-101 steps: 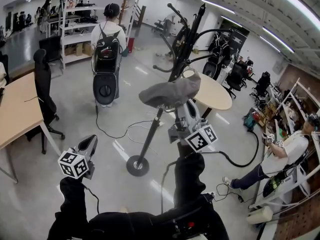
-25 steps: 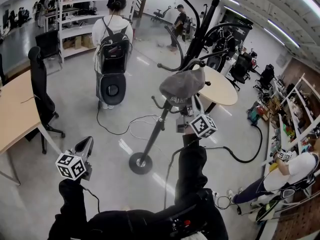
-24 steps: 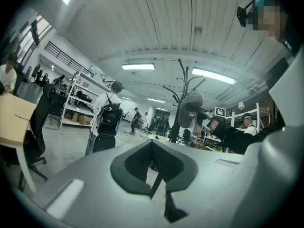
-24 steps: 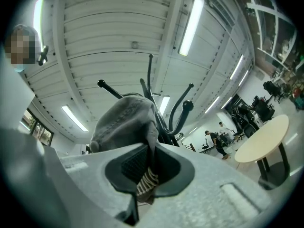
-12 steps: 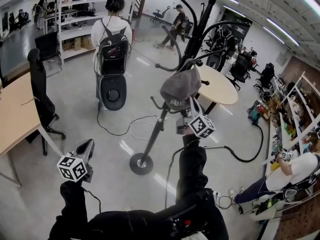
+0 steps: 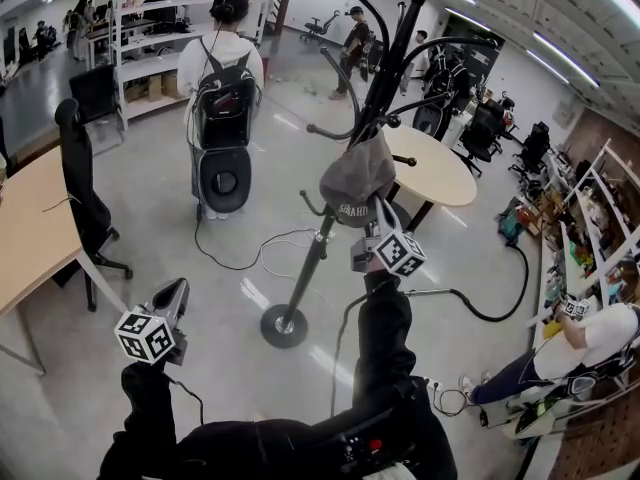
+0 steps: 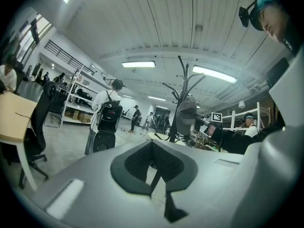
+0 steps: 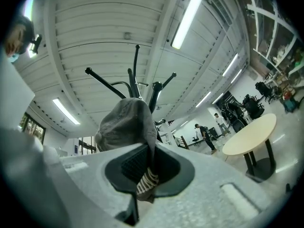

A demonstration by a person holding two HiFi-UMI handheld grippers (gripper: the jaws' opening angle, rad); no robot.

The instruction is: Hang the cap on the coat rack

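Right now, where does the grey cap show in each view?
Head view: cap at centre, against the rack, just above the right claw.
Left gripper view: cap small, right of centre.
Right gripper view: cap at centre, its edge pinched in the claw.
Shared landmark: black coat rack.

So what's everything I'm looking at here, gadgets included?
cap: one, grey, up at the coat rack's hooks.
coat rack: one, black, centre floor.
round table: one, beige, behind the rack.
desk: one, wood-coloured, far left.
office chair: one, black, beside the desk.
shelving: one, white, back left.
person with backpack: one, white top, standing at the back.
seated person: one, white top, right edge.
cable: one, black, floor right.
left gripper: one, grey, black pads, shut, empty.
right gripper: one, grey, shut on the cap's edge.
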